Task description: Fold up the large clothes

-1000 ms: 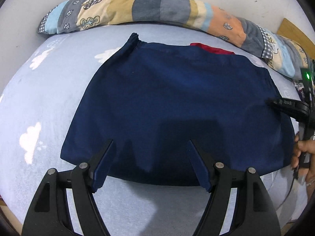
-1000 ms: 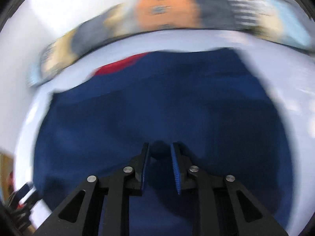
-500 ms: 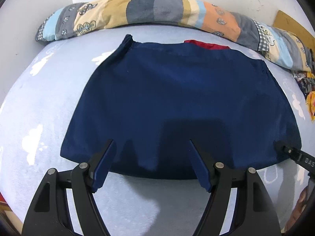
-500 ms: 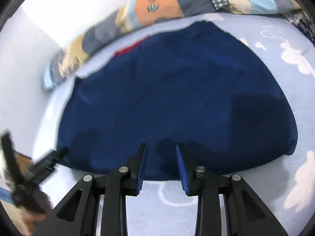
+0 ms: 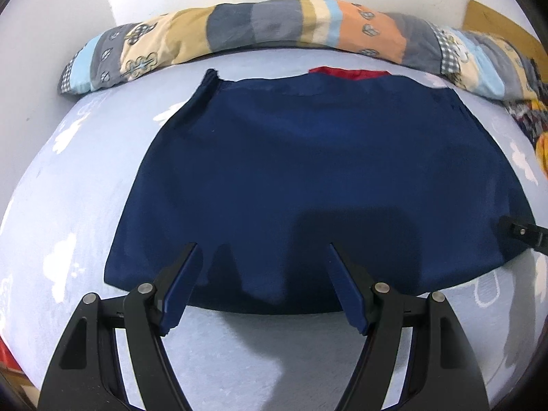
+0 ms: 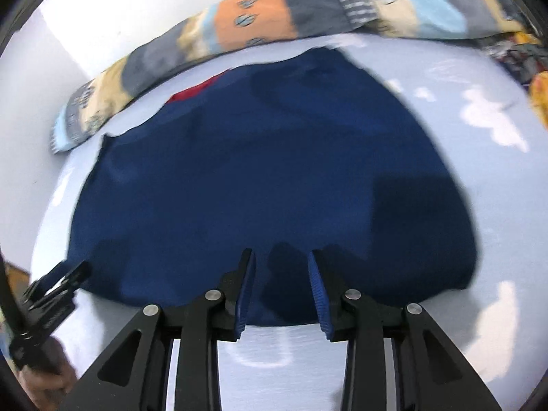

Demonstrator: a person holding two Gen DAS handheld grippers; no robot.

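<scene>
A large navy blue garment (image 5: 315, 171) lies flat on the light blue bed, with a strip of red (image 5: 349, 72) showing at its far edge. It also shows in the right wrist view (image 6: 267, 178). My left gripper (image 5: 263, 284) is wide open and empty, above the garment's near edge toward its left side. My right gripper (image 6: 281, 287) is open with a narrower gap, empty, above the near edge toward the right side. The right gripper's tip shows at the right edge of the left wrist view (image 5: 520, 231); the left gripper shows at the lower left of the right wrist view (image 6: 51, 291).
The bed sheet (image 5: 68, 226) is light blue with white cloud prints. A long patchwork pillow (image 5: 274, 30) lies along the far edge against the white wall. A pile of colourful cloth (image 5: 534, 130) sits at the far right. A brown board (image 5: 496, 24) leans at the back right.
My right gripper has pulled back from the middle of the garment to its near edge and its jaws have opened wider. The left gripper has shifted only slightly.
</scene>
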